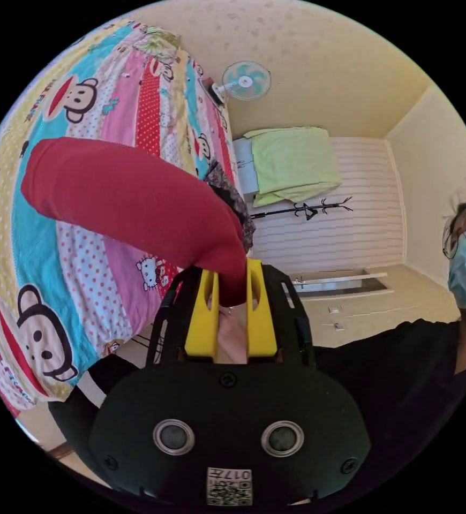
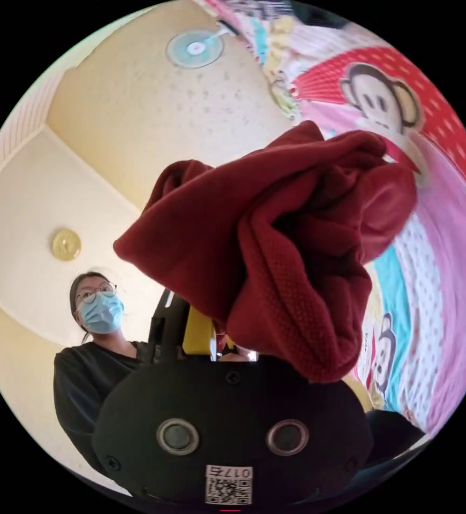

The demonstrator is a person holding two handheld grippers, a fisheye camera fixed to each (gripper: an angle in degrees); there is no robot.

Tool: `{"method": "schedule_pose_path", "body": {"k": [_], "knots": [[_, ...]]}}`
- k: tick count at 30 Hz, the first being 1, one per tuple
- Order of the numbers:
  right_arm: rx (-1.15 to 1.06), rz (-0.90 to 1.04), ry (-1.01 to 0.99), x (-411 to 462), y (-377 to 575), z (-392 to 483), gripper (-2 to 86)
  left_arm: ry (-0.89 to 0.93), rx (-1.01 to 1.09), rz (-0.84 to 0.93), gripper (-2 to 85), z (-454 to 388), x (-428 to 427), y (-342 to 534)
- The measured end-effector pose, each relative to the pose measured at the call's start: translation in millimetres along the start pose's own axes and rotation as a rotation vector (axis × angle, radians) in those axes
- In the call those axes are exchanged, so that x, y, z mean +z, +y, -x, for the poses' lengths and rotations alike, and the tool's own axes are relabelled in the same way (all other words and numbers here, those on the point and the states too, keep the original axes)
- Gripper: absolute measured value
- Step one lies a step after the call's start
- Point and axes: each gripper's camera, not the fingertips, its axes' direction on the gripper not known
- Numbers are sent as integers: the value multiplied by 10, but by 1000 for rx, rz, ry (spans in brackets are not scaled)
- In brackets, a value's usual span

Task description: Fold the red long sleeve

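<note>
The red long sleeve (image 1: 131, 203) is off the bed and in the air, gripped at two places. In the left gripper view one sleeve of it stretches out as a smooth tube, away from the jaws and across the sight of the cartoon-print bedspread (image 1: 56, 289) behind. The left gripper (image 1: 232, 300) has its yellow jaws drawn together on the end of that sleeve, red cloth pinched between them.

In the right gripper view the rest of the garment (image 2: 276, 251) hangs as a crumpled bunch, draped over and in front of the right gripper (image 2: 217, 342). One yellow jaw peeks out beneath the cloth; the other is covered, so it cannot be told whether this claw is clamped on the fabric or merely carrying it.

A person in a dark top (image 2: 91, 375) stands behind the tools, with a wall fan (image 1: 243, 80) and a green cloth (image 1: 292, 160) further off in the room.

The step in hand looks like the opening one: lifting and sorting the shirt, with no fold made. The next move likely calls for spreading the two grips apart to shake the bunch open, then laying the shirt flat on the bedspread.
</note>
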Motion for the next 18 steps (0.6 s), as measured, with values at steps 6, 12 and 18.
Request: {"method": "schedule_pose_path", "body": {"k": [6,12,18], "knots": [[-194,107,101,-54,-545,1178,55,137,109,131,98,-932,503,-358],[84,-66,524,-1462,-826,753,82,97,3,214,89,-1023,483,-111],[302,-344,932,-1986,-246,-16,101,-105,-306,208,86,-712,-159,458]]}}
